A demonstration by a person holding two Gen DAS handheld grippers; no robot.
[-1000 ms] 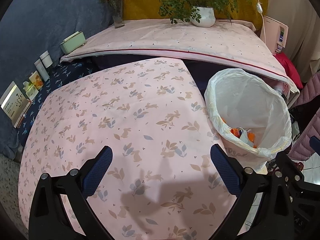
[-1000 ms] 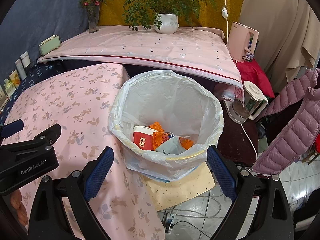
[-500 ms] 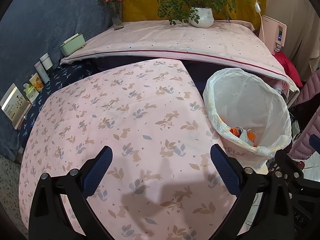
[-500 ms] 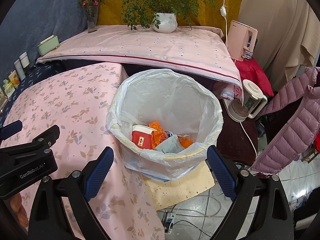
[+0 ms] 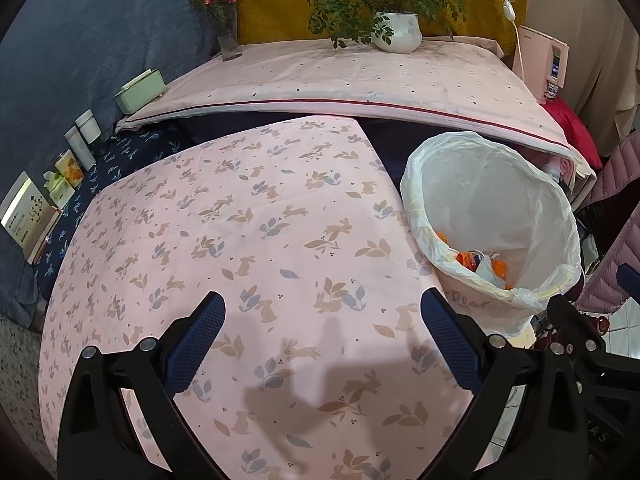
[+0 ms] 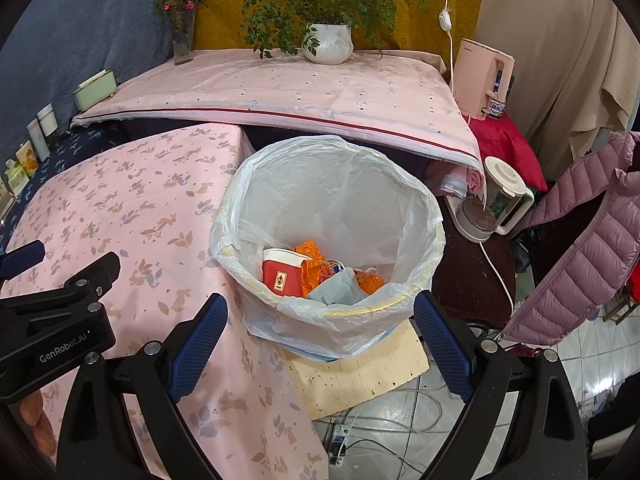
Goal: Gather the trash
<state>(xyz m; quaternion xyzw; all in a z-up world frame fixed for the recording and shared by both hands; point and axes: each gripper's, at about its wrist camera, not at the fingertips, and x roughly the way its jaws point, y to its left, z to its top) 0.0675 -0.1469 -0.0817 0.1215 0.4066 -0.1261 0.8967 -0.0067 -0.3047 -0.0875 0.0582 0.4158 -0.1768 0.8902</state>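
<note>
A waste bin lined with a white plastic bag [image 6: 332, 216] [image 5: 492, 208] stands at the right edge of the table draped in a pink rabbit-print cloth [image 5: 240, 232] [image 6: 120, 208]. Inside lie a red and white cup [image 6: 282, 272], orange wrappers [image 6: 314, 264] and a grey-white pouch [image 6: 336, 290]. My right gripper [image 6: 320, 342] is open, its jaws spread just in front of the bin's near rim, nothing between them. My left gripper [image 5: 322, 342] is open above the bare cloth, left of the bin, and holds nothing. The left gripper's body [image 6: 52, 324] shows in the right wrist view.
A higher shelf under a pink cloth [image 6: 280, 88] carries a potted plant [image 6: 328, 42], a flower vase [image 6: 182, 36] and a green box [image 5: 140, 90]. A pink appliance [image 6: 482, 76], a kettle [image 6: 496, 200], a purple padded jacket [image 6: 588, 240] and floor cables [image 6: 400, 412] crowd the right.
Both views have shifted slightly; the bin sits a little lower and nearer in the frames. Both grippers stay open and empty.
</note>
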